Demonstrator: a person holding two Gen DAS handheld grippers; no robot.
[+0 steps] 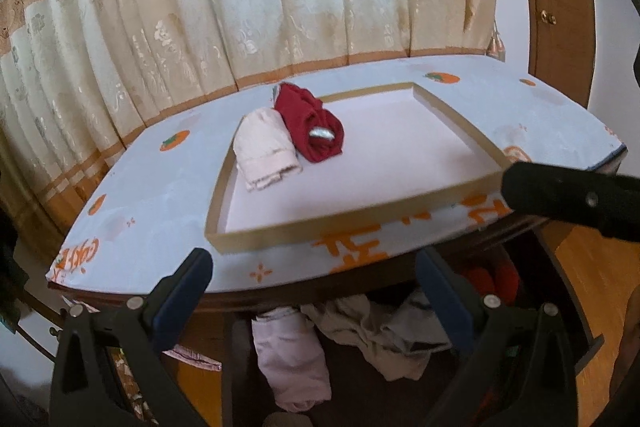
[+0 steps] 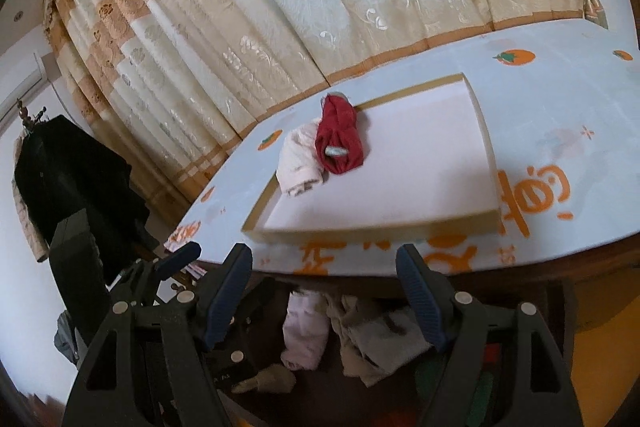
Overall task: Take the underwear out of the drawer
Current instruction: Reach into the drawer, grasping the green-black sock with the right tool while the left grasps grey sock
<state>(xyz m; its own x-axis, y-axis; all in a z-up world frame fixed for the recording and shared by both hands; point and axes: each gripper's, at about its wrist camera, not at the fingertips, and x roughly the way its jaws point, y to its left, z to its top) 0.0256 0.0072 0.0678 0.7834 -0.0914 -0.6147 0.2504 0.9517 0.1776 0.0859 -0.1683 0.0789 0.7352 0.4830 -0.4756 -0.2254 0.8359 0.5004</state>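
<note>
1. While both of my grippers hang over the open drawer (image 1: 360, 367), the table (image 1: 160, 195) lies just past my fingertips, covered by a pale blue cloth (image 2: 560, 155) printed with orange fruit and lettering; a cream and tan curtain (image 1: 240, 7) closes the room behind it.
2. Beyond my fingers on that cloth sits a shallow tray (image 1: 328, 231) with a tan rim and a pale floor. At its far left corner lie a rolled dark red garment (image 1: 308, 123) with a silvery band showing at its end, and a rolled cream one (image 1: 264, 151) touching it, which overhangs the rim.
3. Below and between my fingers, the underwear (image 1: 288, 359) lies loose in the drawer: a pale pink piece to the left, a crumpled grey-beige piece (image 2: 372, 343) touching it on the right, red fabric further right in shadow.
4. My left gripper (image 1: 314, 287) stands wide apart, nothing between its fingers.
5. My right gripper (image 2: 324, 291) is likewise spread, holding nothing; one of its fingers reaches in at the right edge of the left wrist view.
6. Most of the tray floor to the right of the rolls is bare. The table's front edge runs across just ahead of my fingertips, overhanging the drawer's back.
</note>
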